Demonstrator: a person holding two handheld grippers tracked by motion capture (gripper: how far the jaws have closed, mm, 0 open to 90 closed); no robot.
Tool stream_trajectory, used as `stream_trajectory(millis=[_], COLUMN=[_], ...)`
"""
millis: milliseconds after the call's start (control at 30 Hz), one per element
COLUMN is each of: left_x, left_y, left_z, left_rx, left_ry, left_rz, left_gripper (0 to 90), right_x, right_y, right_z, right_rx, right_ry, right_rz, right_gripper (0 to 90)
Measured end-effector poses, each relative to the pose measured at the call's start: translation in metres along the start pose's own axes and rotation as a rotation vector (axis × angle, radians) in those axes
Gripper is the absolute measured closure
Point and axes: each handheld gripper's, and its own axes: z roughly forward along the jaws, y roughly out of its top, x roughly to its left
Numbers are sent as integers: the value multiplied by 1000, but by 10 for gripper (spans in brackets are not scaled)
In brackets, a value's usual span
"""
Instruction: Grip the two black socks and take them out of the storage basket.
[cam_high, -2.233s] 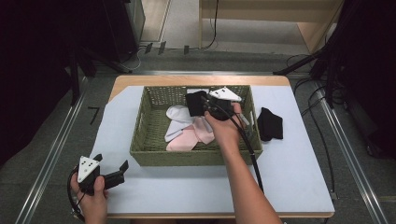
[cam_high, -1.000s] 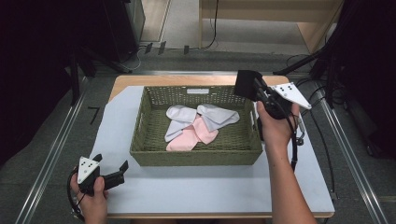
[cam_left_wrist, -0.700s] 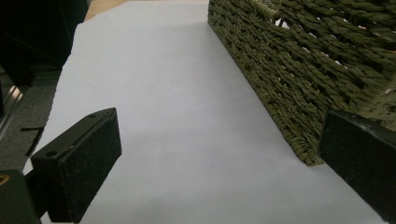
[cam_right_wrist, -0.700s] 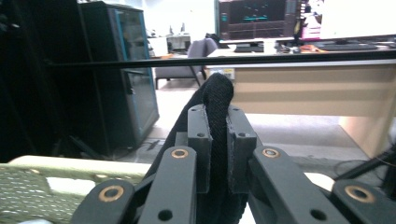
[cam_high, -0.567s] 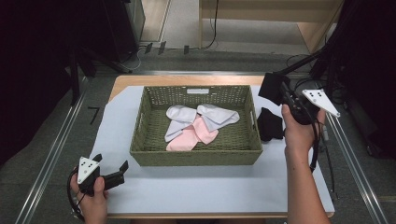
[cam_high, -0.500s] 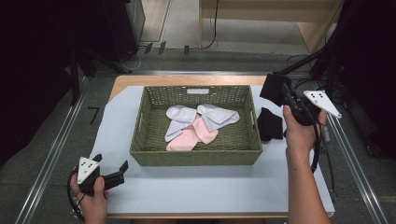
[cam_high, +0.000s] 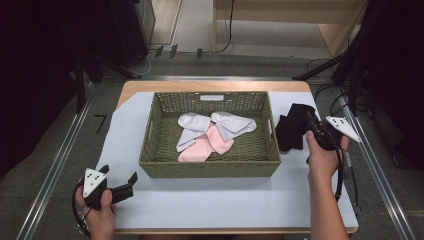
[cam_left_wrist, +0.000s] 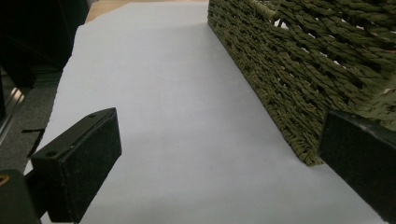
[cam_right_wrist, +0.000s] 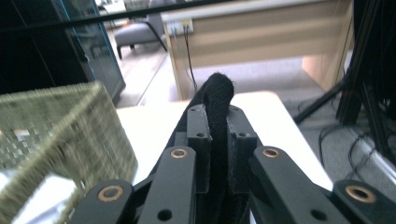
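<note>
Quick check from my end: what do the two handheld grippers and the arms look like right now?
Both grippers are black. The left gripper and right gripper each carry a grey three-cornered plate with dark dots and trail a black cable. Jaws are flat black blocks; the right's linkage shows brass-coloured pins. Forearms are bare, no sleeves.

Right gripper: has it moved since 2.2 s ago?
Yes. The right gripper, shut on a black sock, has gone from over the basket to its right side, above the black pile.
</note>
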Motion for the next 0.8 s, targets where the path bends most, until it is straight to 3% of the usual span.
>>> stream_trajectory(millis=[33,100,133,167,200,267,333,667,800], left_x=[0,0,0,0,0,0,0,-1,-2], left_y=[0,0,0,0,0,0,0,0,0], left_z=[0,0,0,0,0,0,0,0,0], left_rx=[0,0,0,0,0,0,0,-1,-1], left_ry=[-1,-3,-3,-3,-1,-1,-2,5,5], left_rz=[-2,-2,-2,-2,-2,3,4,9,10], left_gripper=[7,7,7,7,7,6,7,7,7], right_x=[-2,-7,-7,-11,-11,-21,-28,-63,-78], right_y=[-4,-13,-13,-18,-18,-22,-24,-48,-59], right_z=[0,-2,-2,-5,-5,-14,-22,-62,-85], right_rx=[8,37,37,34,34,13,8,24,57], right_ry=[-1,1,1,10,10,38,41,44,43], right_rz=[0,7,7,23,23,77,84,12,-19], right_gripper=[828,731,731,626,626,503,487,317,191])
